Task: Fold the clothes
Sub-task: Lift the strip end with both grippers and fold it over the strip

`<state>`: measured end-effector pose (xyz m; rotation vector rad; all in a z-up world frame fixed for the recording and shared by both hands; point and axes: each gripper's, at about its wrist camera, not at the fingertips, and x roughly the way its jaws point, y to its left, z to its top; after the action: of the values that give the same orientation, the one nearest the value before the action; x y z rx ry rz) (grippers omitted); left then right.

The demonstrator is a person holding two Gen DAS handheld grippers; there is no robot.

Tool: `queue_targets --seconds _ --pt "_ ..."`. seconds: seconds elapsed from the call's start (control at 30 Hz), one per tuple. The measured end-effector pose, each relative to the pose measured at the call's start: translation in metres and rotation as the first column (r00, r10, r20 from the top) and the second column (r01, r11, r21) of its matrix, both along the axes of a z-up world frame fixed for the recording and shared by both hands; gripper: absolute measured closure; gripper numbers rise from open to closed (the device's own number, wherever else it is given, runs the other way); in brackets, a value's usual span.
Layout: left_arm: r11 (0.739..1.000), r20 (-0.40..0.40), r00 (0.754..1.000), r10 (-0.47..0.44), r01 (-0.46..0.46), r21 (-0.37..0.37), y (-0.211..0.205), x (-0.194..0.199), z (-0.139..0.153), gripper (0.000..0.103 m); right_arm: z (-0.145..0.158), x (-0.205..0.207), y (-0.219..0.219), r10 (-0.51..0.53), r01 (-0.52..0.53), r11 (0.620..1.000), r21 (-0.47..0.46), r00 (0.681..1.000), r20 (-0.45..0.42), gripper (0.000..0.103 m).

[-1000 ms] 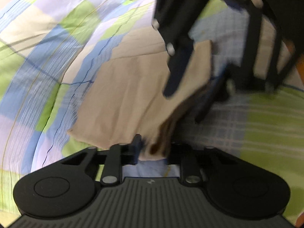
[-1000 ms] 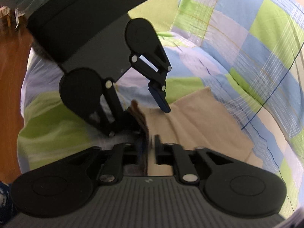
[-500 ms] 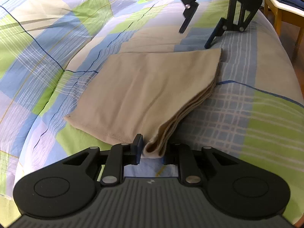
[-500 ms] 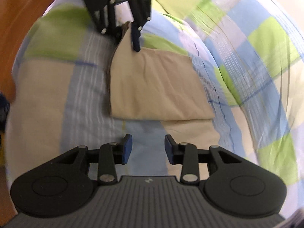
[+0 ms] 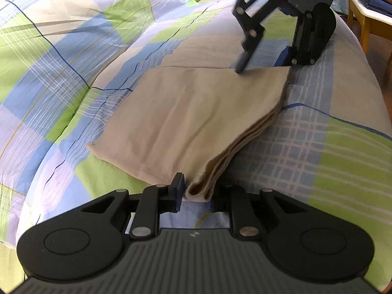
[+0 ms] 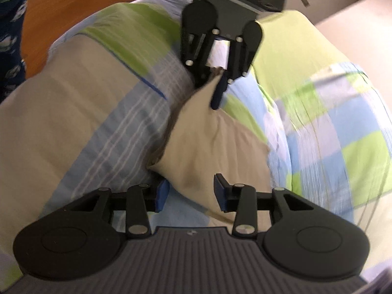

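Observation:
A folded beige garment (image 5: 196,120) lies on the checked bedspread (image 5: 73,61). My left gripper (image 5: 196,193) is shut on its near corner; the stacked layers bunch between the jaws. My right gripper (image 5: 263,62) is open at the garment's far edge, one fingertip (image 5: 241,67) touching the top layer, the other beside the far right corner. In the right wrist view the right gripper (image 6: 191,193) straddles the garment's corner (image 6: 196,171) with its jaws apart, and the left gripper (image 6: 215,83) opposite pinches the far corner.
The bed's rounded edge (image 5: 367,73) falls away at the right. A wooden stool (image 5: 367,17) with a tray of folded dark clothes stands beyond it. Wooden floor (image 6: 61,5) and a person's patterned trouser leg (image 6: 9,36) show at the left.
The right gripper let go, pulled away, then came back down open around the garment's far corner. The left gripper kept its hold on the near corner.

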<state>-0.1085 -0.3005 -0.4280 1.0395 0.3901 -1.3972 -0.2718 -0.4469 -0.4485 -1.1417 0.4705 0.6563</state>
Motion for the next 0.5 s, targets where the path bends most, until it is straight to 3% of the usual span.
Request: queue_targets --seconds 0.07,0.17,0.23,0.3,0.33,0.43,0.5 --pt "1.0 0.012 1.0 -0.008 0.008 -0.002 0.001 -0.002 -0.001 0.085 -0.003 -0.004 0.002 0.028 -0.029 1.0 -0.01 1.0 -0.013 0.086" --pt "0.999 0.025 0.999 -0.046 0.045 0.03 -0.002 -0.004 0.0 0.09 -0.003 -0.003 0.001 0.032 -0.032 0.999 0.004 0.998 -0.051 0.093" --pt "0.996 -0.004 0.999 -0.054 0.054 0.072 -0.007 0.0 0.004 0.093 0.004 0.005 0.002 0.008 -0.004 0.999 0.039 0.995 -0.101 0.095" --pt "0.992 -0.083 0.996 -0.027 0.037 0.12 -0.016 0.013 0.014 0.096 0.02 0.023 -0.005 -0.061 0.094 0.986 0.136 0.973 -0.223 0.095" --pt "0.991 -0.132 0.991 -0.004 0.022 0.133 -0.019 0.02 0.02 0.097 0.032 0.037 -0.014 -0.116 0.197 0.954 0.226 0.938 -0.328 0.096" --pt "0.987 -0.3 0.951 0.079 -0.032 0.158 -0.03 0.051 0.036 0.099 0.051 0.064 -0.04 -0.175 0.391 0.847 0.361 0.846 -0.505 0.099" --pt "0.984 -0.415 0.9 0.137 -0.074 0.162 -0.035 0.077 0.046 0.1 0.066 0.081 -0.064 -0.201 0.523 0.727 0.444 0.781 -0.591 0.099"
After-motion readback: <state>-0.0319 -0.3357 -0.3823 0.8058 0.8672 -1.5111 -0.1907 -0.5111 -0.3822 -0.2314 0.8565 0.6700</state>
